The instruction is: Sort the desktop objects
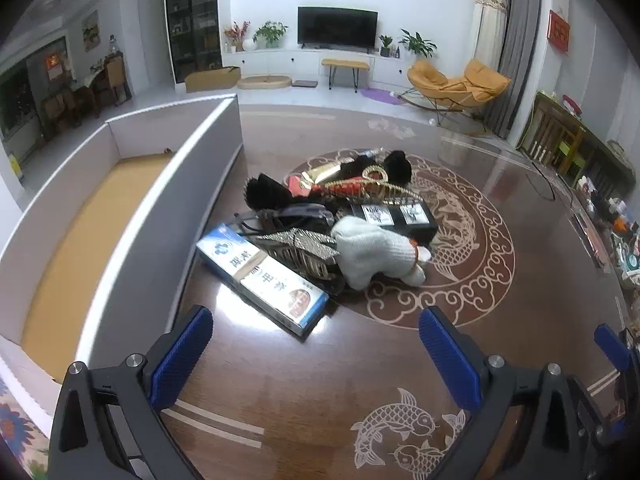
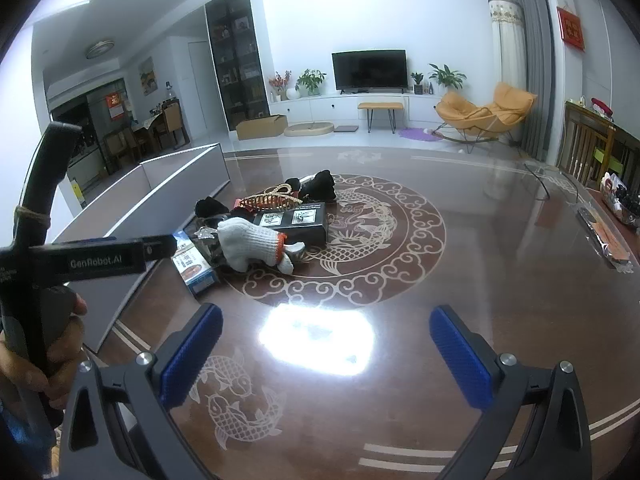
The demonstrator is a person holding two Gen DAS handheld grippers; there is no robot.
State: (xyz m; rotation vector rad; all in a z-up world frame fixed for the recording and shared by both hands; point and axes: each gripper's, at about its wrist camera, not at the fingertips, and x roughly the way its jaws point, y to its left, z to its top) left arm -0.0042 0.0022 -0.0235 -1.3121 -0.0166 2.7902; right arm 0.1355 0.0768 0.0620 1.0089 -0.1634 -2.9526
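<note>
Left wrist view: the left gripper [image 1: 316, 354] hangs released and empty over the table [image 1: 520, 320], near the pile [image 1: 328, 224] it faces; the box [image 1: 92, 232] lies just left of the pile, handy for sorting. Right wrist view: the right gripper [image 2: 326, 354] gapes empty, farther back; the glove [image 2: 256, 246] sits nearest, likely an easy first pick.

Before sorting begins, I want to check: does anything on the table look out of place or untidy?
Yes. The objects lie heaped together: a white knit glove drapes over a black box, and a blue-white carton sits askew beside the long tray, which holds none of them.
</note>
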